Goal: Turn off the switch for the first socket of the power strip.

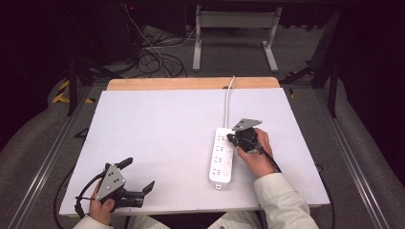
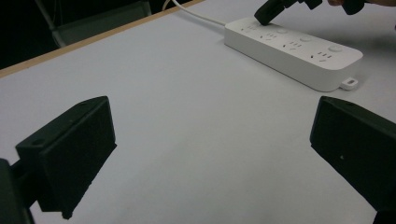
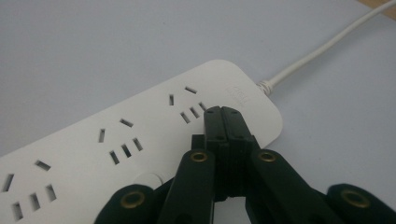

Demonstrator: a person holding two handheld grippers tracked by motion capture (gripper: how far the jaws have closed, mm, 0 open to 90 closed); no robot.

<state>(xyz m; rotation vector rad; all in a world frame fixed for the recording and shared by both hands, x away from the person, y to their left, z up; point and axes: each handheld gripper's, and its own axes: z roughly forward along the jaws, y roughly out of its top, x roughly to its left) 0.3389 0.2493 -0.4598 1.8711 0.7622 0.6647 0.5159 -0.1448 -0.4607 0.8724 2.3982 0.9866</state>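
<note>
Here the right gripper (image 1: pixel 232 137) sits right of centre in the high view, its two black jaws pressed flat together with nothing between them, the joined tip (image 3: pixel 222 112) resting on the top face of the white power strip (image 1: pixel 222 156) near its cord end. In the right gripper view that tip lands just beside the last socket's slots, close to the rounded corner where the white cord (image 3: pixel 322 49) leaves towards the upper right of the frame. The strip lies lengthwise on the white table (image 1: pixel 157 138), right of its middle, and its cord (image 1: pixel 228 102) runs up the high view to the wooden edge at the far side. The person's right hand (image 1: pixel 255 152) wraps the gripper's body, with a pale sleeve (image 1: pixel 282 198) coming up from the bottom edge. Well apart, at the lower left of the high view, the left gripper (image 1: pixel 138 177) rests near the table's near edge with its jaws spread wide and empty; in the left gripper view they stand at the lower left and right with bare table between them, the power strip (image 2: pixel 294 51) off in the upper right.
</note>
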